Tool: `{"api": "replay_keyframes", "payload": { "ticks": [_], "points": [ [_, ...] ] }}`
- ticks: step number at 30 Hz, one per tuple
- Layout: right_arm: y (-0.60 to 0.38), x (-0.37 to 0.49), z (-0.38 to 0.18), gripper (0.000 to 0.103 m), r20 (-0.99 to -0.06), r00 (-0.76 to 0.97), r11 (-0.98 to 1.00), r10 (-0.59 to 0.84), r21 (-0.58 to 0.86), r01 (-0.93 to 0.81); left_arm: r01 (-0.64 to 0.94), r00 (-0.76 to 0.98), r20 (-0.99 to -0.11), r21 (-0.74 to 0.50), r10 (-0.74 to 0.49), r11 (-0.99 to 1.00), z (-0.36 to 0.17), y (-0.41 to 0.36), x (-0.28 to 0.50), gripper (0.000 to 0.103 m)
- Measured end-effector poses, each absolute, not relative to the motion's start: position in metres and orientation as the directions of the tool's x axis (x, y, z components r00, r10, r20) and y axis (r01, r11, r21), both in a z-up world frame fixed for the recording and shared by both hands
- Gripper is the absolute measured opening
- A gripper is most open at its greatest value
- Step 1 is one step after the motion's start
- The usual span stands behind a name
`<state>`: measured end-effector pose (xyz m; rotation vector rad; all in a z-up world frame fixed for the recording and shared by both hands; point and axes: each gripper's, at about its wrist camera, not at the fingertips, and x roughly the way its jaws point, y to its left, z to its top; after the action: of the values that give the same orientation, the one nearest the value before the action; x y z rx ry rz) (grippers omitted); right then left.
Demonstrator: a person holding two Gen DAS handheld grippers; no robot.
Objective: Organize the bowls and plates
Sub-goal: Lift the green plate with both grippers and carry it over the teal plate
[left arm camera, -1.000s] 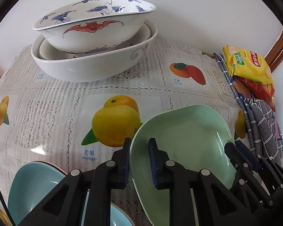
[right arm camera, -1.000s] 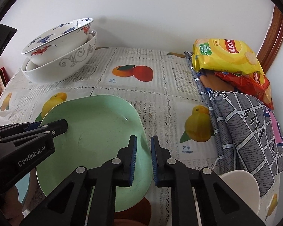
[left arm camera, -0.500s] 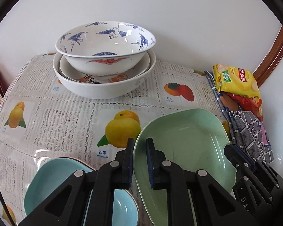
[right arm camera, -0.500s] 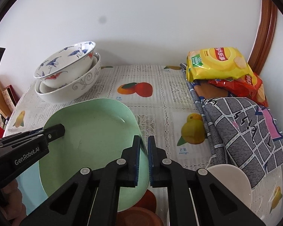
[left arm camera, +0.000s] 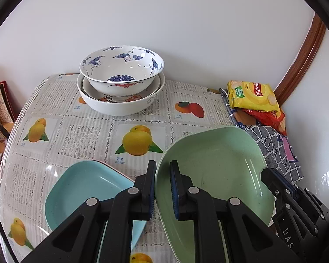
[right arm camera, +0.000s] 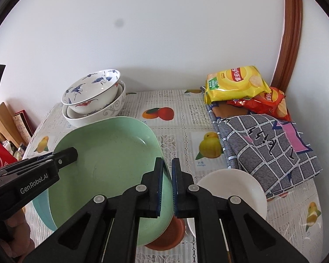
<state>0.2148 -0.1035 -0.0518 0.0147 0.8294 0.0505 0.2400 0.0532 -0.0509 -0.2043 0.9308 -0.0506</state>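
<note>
Left hand-held gripper (left arm camera: pixel 162 188): its jaws were clamped on the left rim of the green plate (left arm camera: pixel 215 175), one finger inside the rim and one outside.
Right hand-held gripper (right arm camera: pixel 167 186): it pinched the same plate's right rim, the jaws closed on the edge.
Green plate: it was held between both grippers, raised above the surface (left arm camera: pixel 94 131); the right view showed it over part of the blue plate and a brown dish.
Blue plate (left arm camera: pixel 85 190): it lay on the surface just left of the green plate, its right end behind the left gripper's fingers.
Bowl stack (left arm camera: pixel 120 81): a crane-pattern bowl sat in a shallower bowl inside a large white bowl, at the far side of the surface by the wall.
Left view only: the blue plate's full basin and the mango print (left arm camera: pixel 138 142) between it and the bowl stack.
Right view only: a brown dish (right arm camera: pixel 171 234) peeking from under the green plate's near edge, and a white plate (right arm camera: pixel 234 188) just right of the gripper.
Far right: a yellow chip bag (right arm camera: pixel 234 83) lay on a red bag (right arm camera: pixel 265 103), both atop a checked cloth (right arm camera: pixel 267 144).
</note>
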Motion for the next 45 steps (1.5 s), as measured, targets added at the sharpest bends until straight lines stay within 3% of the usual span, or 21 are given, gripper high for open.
{"api": "replay_keyframes", "payload": {
  "ticks": [23, 45],
  "points": [
    [-0.113, 0.124, -0.014, 0.008, -0.692, 0.721, 0.999, 0.031, 0.051, 0.006, -0.012, 0.636, -0.756, -0.213, -0.157, 0.977, -0.018, 0.042, 0.157, 0.013],
    [-0.089, 0.112, -0.027, 0.008, -0.707, 0.702, 0.996, 0.08, 0.09, -0.023, -0.067, 0.629, -0.766, -0.222, -0.132, 0.973, -0.028, 0.071, 0.138, 0.012]
  ]
}}
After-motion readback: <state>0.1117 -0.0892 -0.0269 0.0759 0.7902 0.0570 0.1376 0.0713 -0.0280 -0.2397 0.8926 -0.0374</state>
